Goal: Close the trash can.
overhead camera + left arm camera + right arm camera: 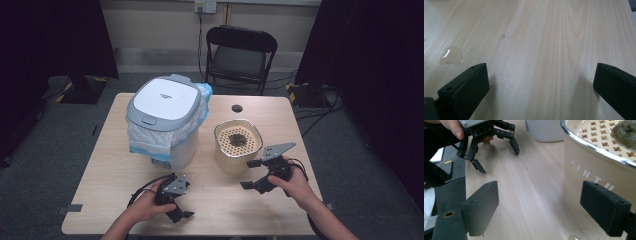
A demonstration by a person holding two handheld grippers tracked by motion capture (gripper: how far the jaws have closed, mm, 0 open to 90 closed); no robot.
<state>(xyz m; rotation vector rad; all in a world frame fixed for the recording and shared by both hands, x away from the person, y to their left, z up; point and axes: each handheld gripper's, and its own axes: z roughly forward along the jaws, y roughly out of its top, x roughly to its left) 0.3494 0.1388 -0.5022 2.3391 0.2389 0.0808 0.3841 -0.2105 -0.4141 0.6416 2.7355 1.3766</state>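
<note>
A cream round container (229,161) stands on the wooden table (115,160), right of centre. Its perforated insert (250,145) holds a dark clump (239,138). My right gripper (249,174) hovers open just in front of and to the right of it. In the right gripper view the right gripper (539,195) has wide jaws with bare wood between them. One jaw is next to the container wall (586,170), and the clump (626,132) shows at the top. My left gripper (181,210) rests low at the table's near left, open over bare wood (541,72). It appears farther off (499,160) too.
A white lidded bin (165,120) lined with a pale plastic bag stands left of the container; its base (546,130) is close behind. A small puddle (451,55) lies on the wood by the left gripper. A black folding chair (240,52) is beyond the table.
</note>
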